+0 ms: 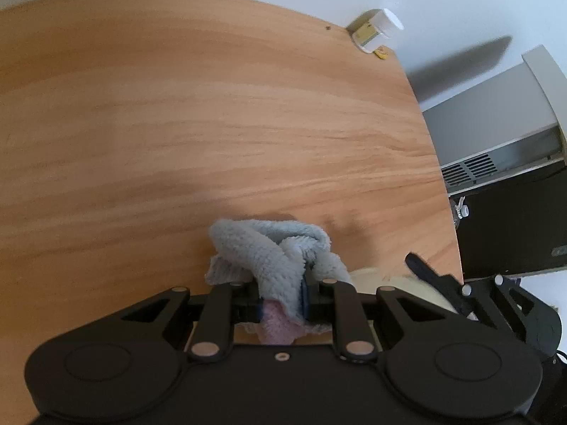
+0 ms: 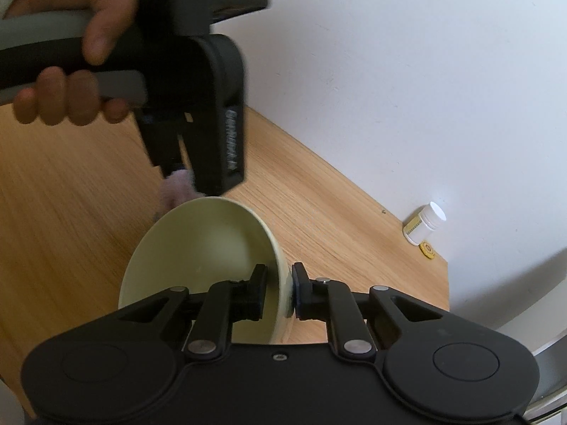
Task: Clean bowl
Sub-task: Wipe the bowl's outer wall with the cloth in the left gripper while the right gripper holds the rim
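The left gripper (image 1: 283, 294) clenches a grey-blue cloth (image 1: 269, 251), while the right gripper (image 2: 280, 290) pinches the tilted cream bowl (image 2: 198, 248) at its five o'clock rim over the wooden table (image 2: 71, 194).

You hold a pale cream, smooth round bowl (image 2: 198, 248) tipped on its side above the wooden table, its open inside facing you and looking empty, its rim pinched at the lower right. At its far rim you hold a bunched fluffy cloth (image 1: 273, 248), grey-blue with a pink underside.
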{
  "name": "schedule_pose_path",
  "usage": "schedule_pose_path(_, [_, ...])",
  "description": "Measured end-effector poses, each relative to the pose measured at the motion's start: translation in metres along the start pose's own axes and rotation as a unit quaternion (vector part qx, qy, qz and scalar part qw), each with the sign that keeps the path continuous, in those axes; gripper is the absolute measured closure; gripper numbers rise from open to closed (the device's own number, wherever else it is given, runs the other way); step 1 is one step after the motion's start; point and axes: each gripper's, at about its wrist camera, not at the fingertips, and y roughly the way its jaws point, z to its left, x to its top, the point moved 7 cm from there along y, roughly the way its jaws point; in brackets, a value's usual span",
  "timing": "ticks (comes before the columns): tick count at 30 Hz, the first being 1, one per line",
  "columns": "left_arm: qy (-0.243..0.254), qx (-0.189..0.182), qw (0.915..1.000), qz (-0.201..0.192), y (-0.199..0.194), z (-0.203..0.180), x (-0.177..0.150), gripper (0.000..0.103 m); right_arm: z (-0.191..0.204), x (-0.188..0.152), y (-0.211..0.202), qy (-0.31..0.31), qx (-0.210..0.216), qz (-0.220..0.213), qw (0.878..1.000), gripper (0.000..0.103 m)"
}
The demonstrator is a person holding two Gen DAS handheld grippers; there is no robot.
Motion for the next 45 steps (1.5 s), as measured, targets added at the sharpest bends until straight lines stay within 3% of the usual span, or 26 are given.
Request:
schedule_pose_path(5, [-0.022, -0.017, 0.9996, -0.008, -0.003, 0.001, 0.007, 0.087, -0.002, 0.003, -0.001, 0.013, -0.002, 0.006, 1.0, 0.086])
schedule_pose_path(15, [0.027, -0.06, 0.9972, -0.036, -0.016, -0.055, 0.024, 0.087, -0.003, 0.005, -0.003, 0.03, -0.006, 0.007, 1.0, 0.087])
schedule_pose_path(20, [0.05, -0.044, 0.9971, -0.037, -0.011, -0.061, 0.021, 0.086, -0.002, 0.004, -0.005, 0.028, -0.008, 0.007, 1.0, 0.087])
schedule_pose_path(22, [0.05, -0.021, 0.9979, -0.036, -0.009, -0.05, 0.019, 0.086, -0.001, 0.004, -0.004, 0.027, -0.006, 0.006, 1.0, 0.087])
schedule_pose_path(27, [0.018, 0.017, 0.9996, -0.012, -0.001, -0.011, 0.006, 0.087, 0.001, 0.006, -0.005, 0.024, -0.004, 0.005, 1.0, 0.086])
schedule_pose_path(35, [-0.012, 0.004, 0.9999, -0.01, -0.003, 0.005, -0.009, 0.087, 0.002, 0.008, -0.005, 0.025, 0.001, 0.005, 1.0, 0.084])
schedule_pose_path(39, [-0.063, -0.023, 0.9975, -0.02, -0.017, 0.008, -0.008, 0.089, 0.002, 0.008, -0.007, 0.03, 0.004, 0.008, 1.0, 0.084])
schedule_pose_path(45, [-0.101, -0.076, 0.9906, -0.053, -0.027, -0.003, 0.002, 0.089, -0.01, 0.002, 0.003, 0.056, 0.01, 0.011, 0.998, 0.084])
